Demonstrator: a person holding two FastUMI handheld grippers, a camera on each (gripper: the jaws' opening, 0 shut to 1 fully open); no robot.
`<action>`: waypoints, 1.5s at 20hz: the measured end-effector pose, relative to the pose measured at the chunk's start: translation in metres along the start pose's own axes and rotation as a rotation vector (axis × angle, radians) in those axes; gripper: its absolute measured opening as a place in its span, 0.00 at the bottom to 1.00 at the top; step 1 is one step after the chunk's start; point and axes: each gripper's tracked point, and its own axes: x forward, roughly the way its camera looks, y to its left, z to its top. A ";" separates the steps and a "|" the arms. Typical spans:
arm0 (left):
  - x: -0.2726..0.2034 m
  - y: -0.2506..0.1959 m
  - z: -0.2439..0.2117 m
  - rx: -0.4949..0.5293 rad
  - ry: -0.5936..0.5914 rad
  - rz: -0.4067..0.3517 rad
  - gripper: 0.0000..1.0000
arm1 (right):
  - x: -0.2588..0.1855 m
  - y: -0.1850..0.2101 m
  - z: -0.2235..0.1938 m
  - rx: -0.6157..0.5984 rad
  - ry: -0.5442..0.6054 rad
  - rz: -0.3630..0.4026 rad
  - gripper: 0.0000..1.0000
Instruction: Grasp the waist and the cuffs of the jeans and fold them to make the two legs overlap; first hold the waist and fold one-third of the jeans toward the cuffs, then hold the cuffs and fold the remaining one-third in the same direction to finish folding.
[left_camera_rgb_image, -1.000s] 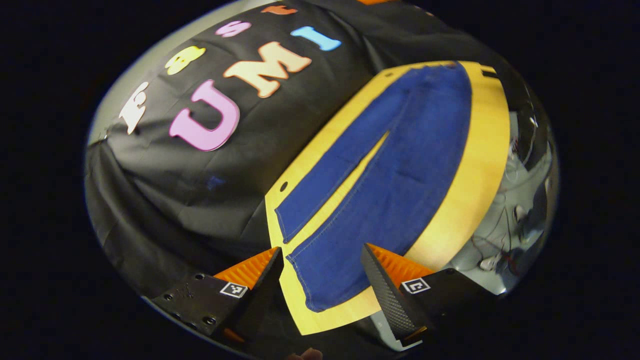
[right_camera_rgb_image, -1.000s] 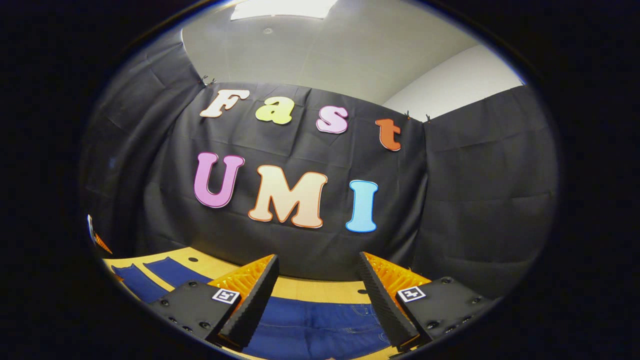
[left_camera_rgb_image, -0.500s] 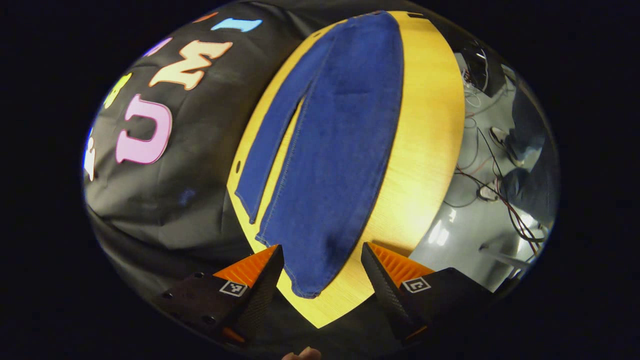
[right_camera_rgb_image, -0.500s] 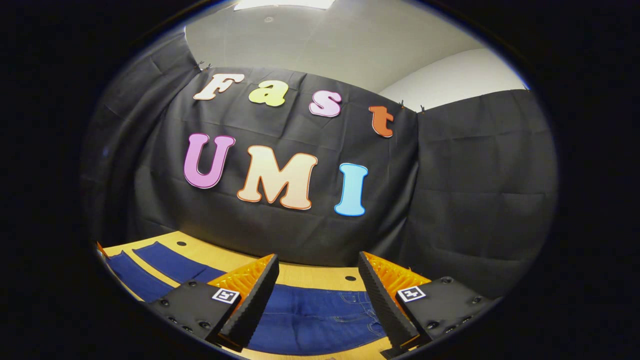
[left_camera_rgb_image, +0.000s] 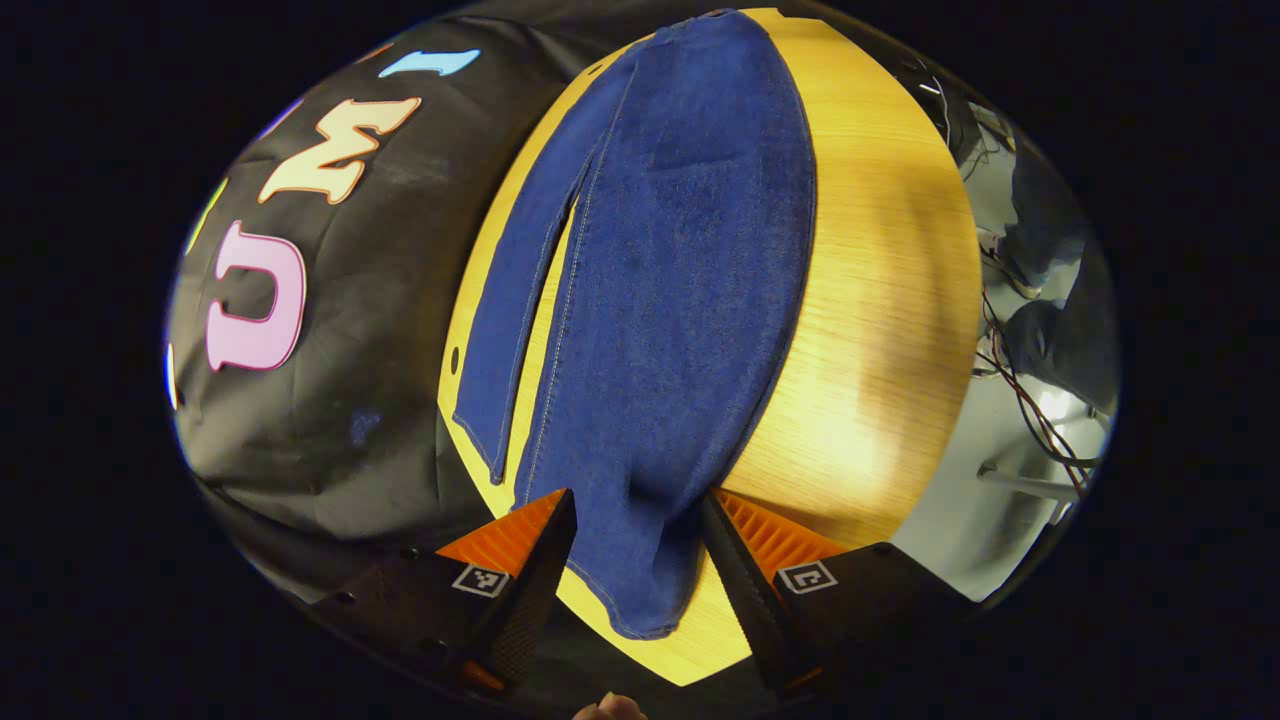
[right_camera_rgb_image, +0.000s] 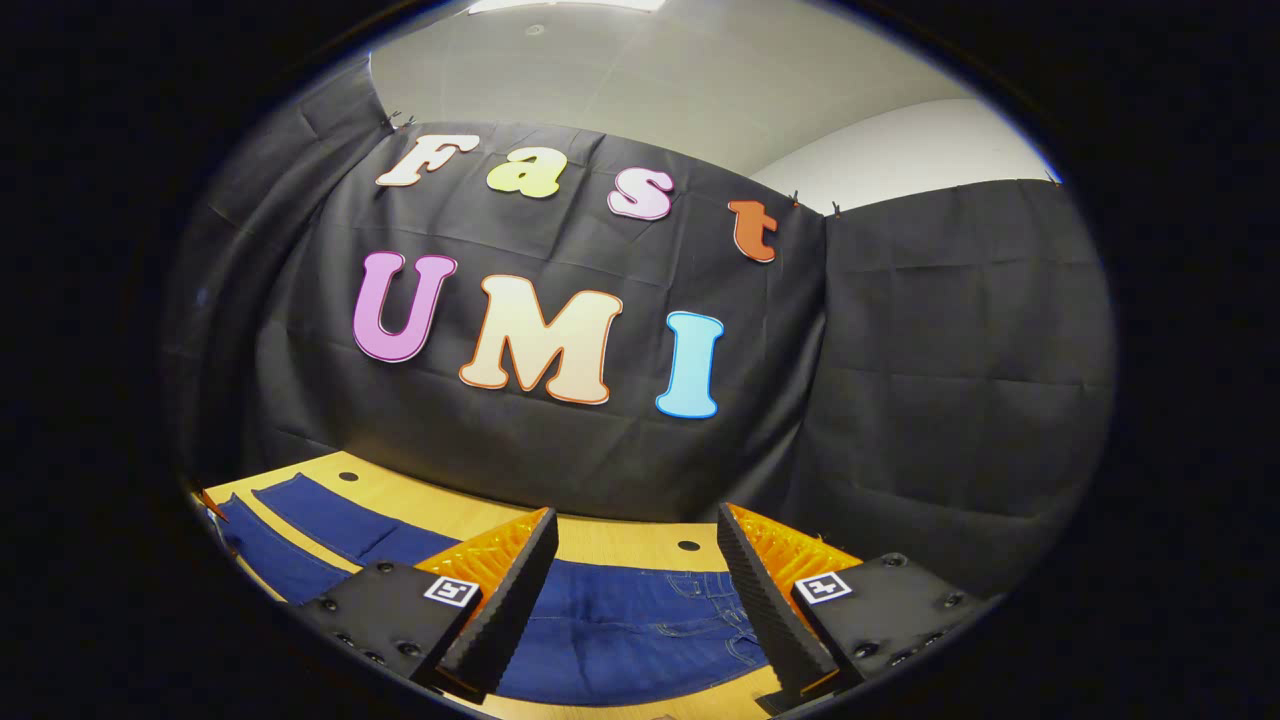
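Blue jeans (left_camera_rgb_image: 680, 280) lie flat on a wooden table (left_camera_rgb_image: 880, 300), legs spread slightly apart. In the left gripper view the wider near leg runs toward me and its cuff (left_camera_rgb_image: 640, 610) lies between my fingers. My left gripper (left_camera_rgb_image: 632, 590) is open, low over that cuff, and the cloth bulges a little between the fingers. The other leg (left_camera_rgb_image: 510, 330) lies to the left. In the right gripper view the waist and pockets of the jeans (right_camera_rgb_image: 640, 630) lie below my right gripper (right_camera_rgb_image: 625, 610), which is open and holds nothing.
The black cloth wall (right_camera_rgb_image: 900, 400) stands close behind the table's far edge. A small hole (right_camera_rgb_image: 688, 546) marks the tabletop near the waist. To the right of the table in the left gripper view, cables and dark shapes (left_camera_rgb_image: 1040, 340) lie on the grey floor.
My left gripper has swung over the table and come down onto the near leg's cuff, with its fingers slightly closer together. My right gripper has tipped down a little, showing more of the waist.
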 end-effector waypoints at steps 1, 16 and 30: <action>0.004 0.002 0.001 0.019 0.001 -0.019 0.82 | -0.001 -0.001 0.000 0.000 0.000 -0.004 0.99; 0.001 -0.032 -0.003 -0.041 0.081 -0.229 0.00 | 0.002 -0.050 -0.040 -0.235 0.057 0.019 1.00; 0.002 -0.031 -0.003 -0.065 0.176 -0.188 0.00 | 0.023 -0.131 -0.268 -0.887 0.464 0.379 0.98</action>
